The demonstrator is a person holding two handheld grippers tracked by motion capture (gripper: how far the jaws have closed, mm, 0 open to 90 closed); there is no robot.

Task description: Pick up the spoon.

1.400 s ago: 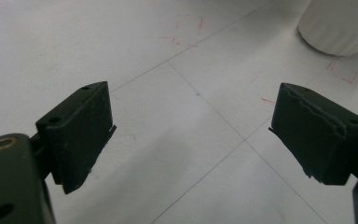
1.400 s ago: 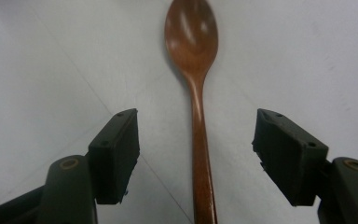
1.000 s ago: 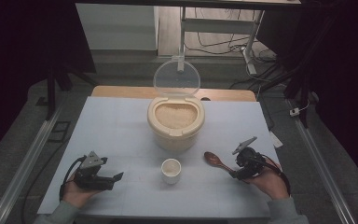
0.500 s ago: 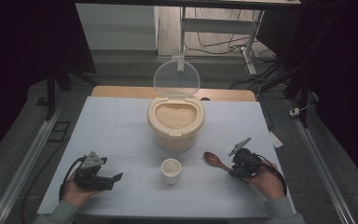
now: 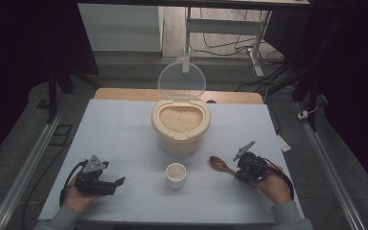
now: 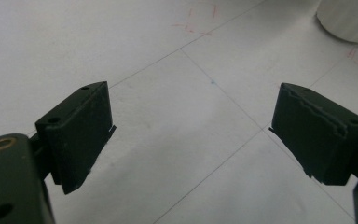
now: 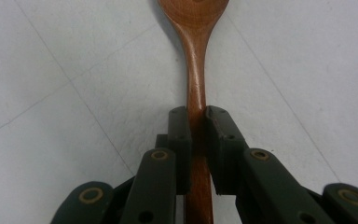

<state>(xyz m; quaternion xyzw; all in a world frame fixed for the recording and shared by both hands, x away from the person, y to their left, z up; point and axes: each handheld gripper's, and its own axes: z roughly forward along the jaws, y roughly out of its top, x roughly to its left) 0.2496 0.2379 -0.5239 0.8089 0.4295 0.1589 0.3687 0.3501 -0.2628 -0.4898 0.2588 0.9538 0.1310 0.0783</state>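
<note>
A cream rice container (image 5: 180,125) full of rice stands mid-table, its clear round lid (image 5: 181,80) tipped up behind it. In front sits a small white cup (image 5: 176,175), whose edge shows as the cup (image 6: 349,21) in the left gripper view. A brown wooden spoon (image 5: 219,164) lies on the table right of the cup. My right gripper (image 5: 240,170) is shut on the spoon (image 7: 195,56) handle, jaws pressed against both sides. Near the front left, my left gripper (image 5: 120,182) rests open over bare table, its fingers (image 6: 81,133) wide apart with nothing between them.
The white table (image 5: 120,129) has thin pencil grid lines and faint red marks. A wooden board (image 5: 124,94) edges its far side. Metal rails (image 5: 24,167) run along both sides. Cables and a desk frame (image 5: 254,43) lie beyond.
My right gripper has slid left and lower along the spoon handle and closed on it. The left gripper has stayed put.
</note>
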